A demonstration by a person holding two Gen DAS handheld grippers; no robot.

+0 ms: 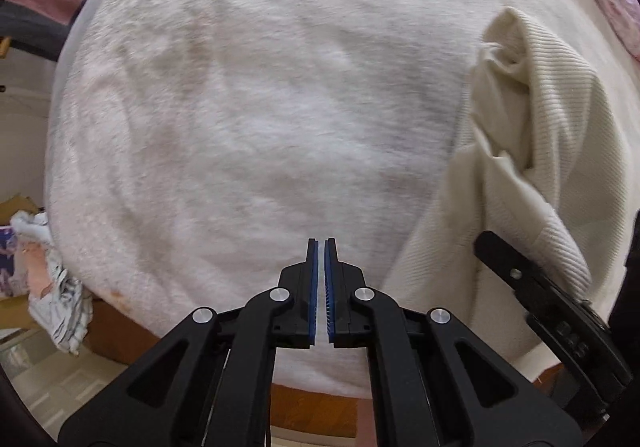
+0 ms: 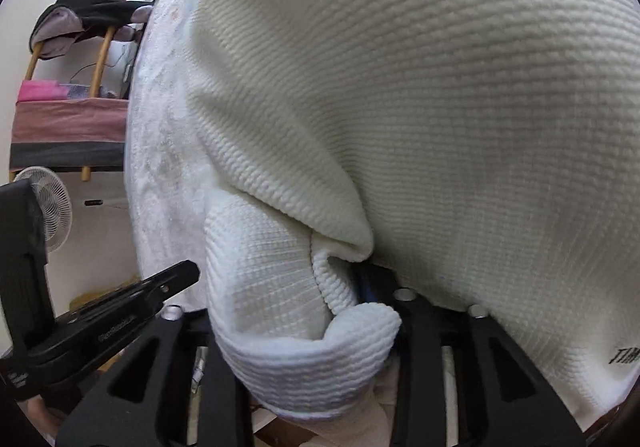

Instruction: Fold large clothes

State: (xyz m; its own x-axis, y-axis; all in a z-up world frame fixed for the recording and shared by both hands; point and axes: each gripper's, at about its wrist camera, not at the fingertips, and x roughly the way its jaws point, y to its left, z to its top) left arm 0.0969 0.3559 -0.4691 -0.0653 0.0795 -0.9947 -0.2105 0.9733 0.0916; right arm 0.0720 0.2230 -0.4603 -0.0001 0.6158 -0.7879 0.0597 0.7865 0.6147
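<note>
While cream ribbed knitwear [image 2: 420, 95] drapes over and hides the right gripper [image 2: 356, 287] (grip impossible to judge), the left gripper [image 1: 321, 247] hovers with fingers nearly together, holding nothing, above a white fleecy cover [image 1: 256, 99]; the garment lies crumpled at the cover's right side.

Cream ribbed sweater [image 2: 420, 107] drapes over the right gripper [image 2: 360, 287], hiding its fingertips; its black printed lettering [image 2: 624, 355] is cut off.
</note>
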